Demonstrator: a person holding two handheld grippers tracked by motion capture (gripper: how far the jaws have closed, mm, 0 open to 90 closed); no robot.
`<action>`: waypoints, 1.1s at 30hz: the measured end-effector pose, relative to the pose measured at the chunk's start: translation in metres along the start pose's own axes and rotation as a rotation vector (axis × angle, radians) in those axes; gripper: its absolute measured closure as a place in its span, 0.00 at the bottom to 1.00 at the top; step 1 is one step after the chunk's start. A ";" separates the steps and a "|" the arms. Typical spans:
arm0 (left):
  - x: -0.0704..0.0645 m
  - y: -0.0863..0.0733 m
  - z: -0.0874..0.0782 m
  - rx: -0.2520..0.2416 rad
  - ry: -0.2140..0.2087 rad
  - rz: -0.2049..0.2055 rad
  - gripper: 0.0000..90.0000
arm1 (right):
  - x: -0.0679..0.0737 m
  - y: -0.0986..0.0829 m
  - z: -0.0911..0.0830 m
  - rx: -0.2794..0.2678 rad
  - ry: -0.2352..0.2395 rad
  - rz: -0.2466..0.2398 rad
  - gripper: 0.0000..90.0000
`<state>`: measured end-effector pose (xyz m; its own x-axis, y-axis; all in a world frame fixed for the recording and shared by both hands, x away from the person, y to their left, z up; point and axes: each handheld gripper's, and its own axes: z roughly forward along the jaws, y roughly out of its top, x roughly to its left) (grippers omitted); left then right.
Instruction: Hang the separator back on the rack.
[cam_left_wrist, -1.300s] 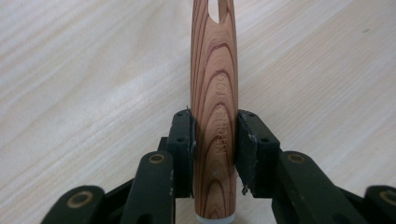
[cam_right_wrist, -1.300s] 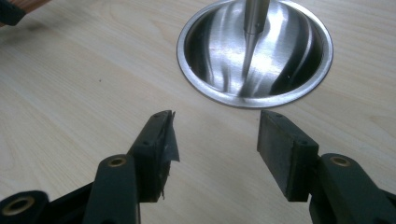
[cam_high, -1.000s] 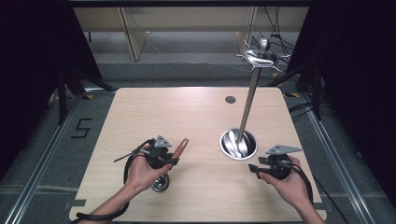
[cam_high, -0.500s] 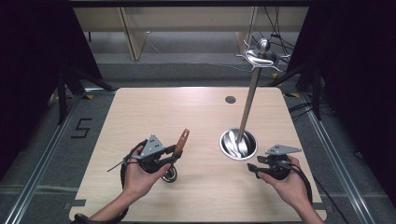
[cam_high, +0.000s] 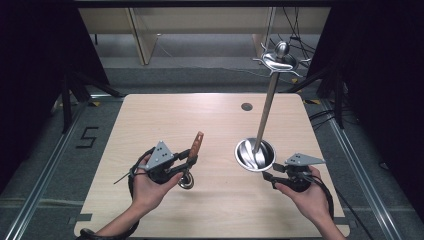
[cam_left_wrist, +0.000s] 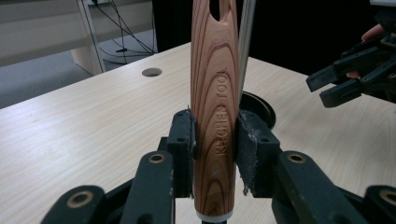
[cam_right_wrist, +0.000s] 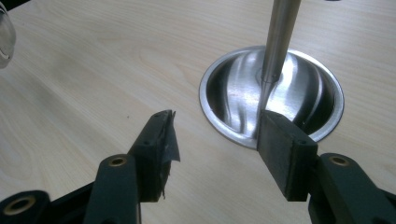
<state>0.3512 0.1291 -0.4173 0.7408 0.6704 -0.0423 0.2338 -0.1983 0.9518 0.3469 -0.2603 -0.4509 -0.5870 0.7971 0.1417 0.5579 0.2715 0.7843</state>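
L gripper (cam_left_wrist: 212, 140) clamped on wooden handle (cam_left_wrist: 215, 93) marked "KITCHEN TOOL", lower left-center of high view; handle tip points up-right, metal end of utensil (cam_high: 186, 181) under the hand. R gripper (cam_right_wrist: 212, 140) jaws apart, holding nothing, lower right, just beside round steel base (cam_right_wrist: 233, 93) of rack pole (cam_high: 265, 115). Table (cam_high: 150, 115) light wood.

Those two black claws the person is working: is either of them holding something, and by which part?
The left gripper clamps a wooden-handled kitchen tool around the lower part of its handle. The right gripper stands open, holding nothing.
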 end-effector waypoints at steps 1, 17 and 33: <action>-0.001 0.001 -0.001 0.004 0.006 0.003 0.75 | 0.000 0.000 0.000 -0.006 0.005 -0.006 0.52; -0.009 0.008 0.005 -0.029 -0.022 0.015 0.75 | 0.005 0.006 0.000 -0.059 0.027 -0.021 0.52; -0.020 0.022 0.020 -0.041 -0.043 0.043 0.75 | 0.018 0.017 -0.008 -0.170 0.077 0.016 0.55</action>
<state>0.3538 0.0973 -0.4013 0.7760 0.6306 -0.0128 0.1758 -0.1968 0.9646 0.3412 -0.2458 -0.4299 -0.6254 0.7553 0.1958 0.4644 0.1587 0.8713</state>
